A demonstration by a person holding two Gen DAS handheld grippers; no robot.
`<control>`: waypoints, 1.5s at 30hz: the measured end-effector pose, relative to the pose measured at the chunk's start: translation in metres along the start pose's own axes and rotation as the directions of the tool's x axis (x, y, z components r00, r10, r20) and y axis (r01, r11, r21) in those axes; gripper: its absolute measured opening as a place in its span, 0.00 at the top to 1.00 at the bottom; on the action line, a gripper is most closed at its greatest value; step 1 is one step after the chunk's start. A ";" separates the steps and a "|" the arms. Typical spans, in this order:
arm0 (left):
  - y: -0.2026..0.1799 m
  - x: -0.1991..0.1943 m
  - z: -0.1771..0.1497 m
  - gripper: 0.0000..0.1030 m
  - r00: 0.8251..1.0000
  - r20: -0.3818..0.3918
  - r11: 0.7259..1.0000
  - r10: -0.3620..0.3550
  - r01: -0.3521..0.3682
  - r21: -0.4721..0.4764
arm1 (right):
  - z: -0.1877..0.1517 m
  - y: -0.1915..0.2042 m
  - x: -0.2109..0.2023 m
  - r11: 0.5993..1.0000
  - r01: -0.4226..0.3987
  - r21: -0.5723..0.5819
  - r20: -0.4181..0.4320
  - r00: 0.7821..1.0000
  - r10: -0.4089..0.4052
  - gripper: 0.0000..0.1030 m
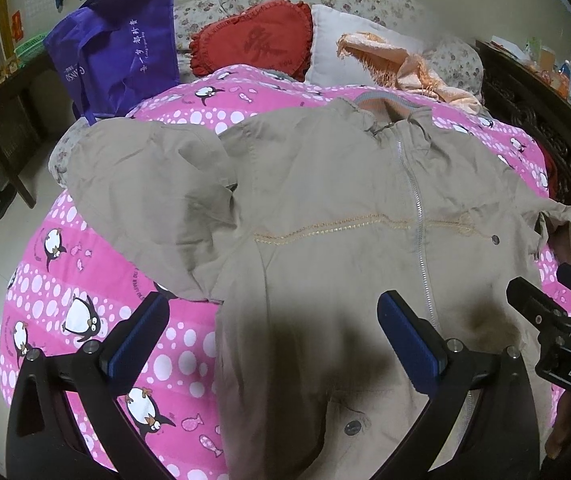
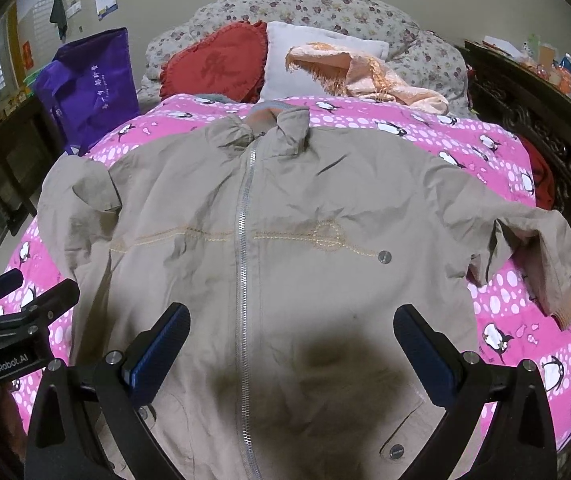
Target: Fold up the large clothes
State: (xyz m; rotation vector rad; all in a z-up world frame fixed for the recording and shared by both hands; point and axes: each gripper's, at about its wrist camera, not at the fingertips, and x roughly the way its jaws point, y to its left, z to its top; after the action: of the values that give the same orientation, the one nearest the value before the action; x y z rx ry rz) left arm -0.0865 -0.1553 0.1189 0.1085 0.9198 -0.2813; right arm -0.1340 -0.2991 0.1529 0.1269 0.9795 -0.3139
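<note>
Both tongs hang released over the hem of the khaki zip jacket [image 2: 285,240], spread front-up on the penguin quilt [image 2: 505,300]: left gripper [image 1: 273,332], right gripper [image 2: 291,344]. I'd pinch a sleeve cuff [image 2: 561,308] first and fold inward. The purple tote bag [image 1: 117,44] stands behind; contents hidden

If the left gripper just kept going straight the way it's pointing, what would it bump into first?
Most likely the beige jacket spread on the pink penguin quilt. The left gripper has its jaws open over the jacket's lower front, holding nothing. Depth is hard to judge.
</note>
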 end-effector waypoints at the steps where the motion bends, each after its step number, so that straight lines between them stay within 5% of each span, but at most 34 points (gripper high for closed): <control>1: 0.000 0.001 0.000 0.00 1.000 0.000 1.000 0.003 -0.003 0.000 | 0.000 -0.001 0.001 1.000 -0.003 0.005 -0.003 1.000 0.003 0.01; 45: 0.007 0.022 0.004 0.00 0.999 -0.023 0.999 0.038 -0.038 -0.020 | 0.004 0.006 0.031 1.000 -0.010 -0.001 -0.053 0.999 0.010 0.01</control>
State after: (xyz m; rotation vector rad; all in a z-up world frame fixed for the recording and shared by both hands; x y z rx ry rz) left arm -0.0691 -0.1541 0.1037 0.1099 0.9422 -0.2357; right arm -0.1125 -0.3005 0.1287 0.1393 1.0315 -0.3022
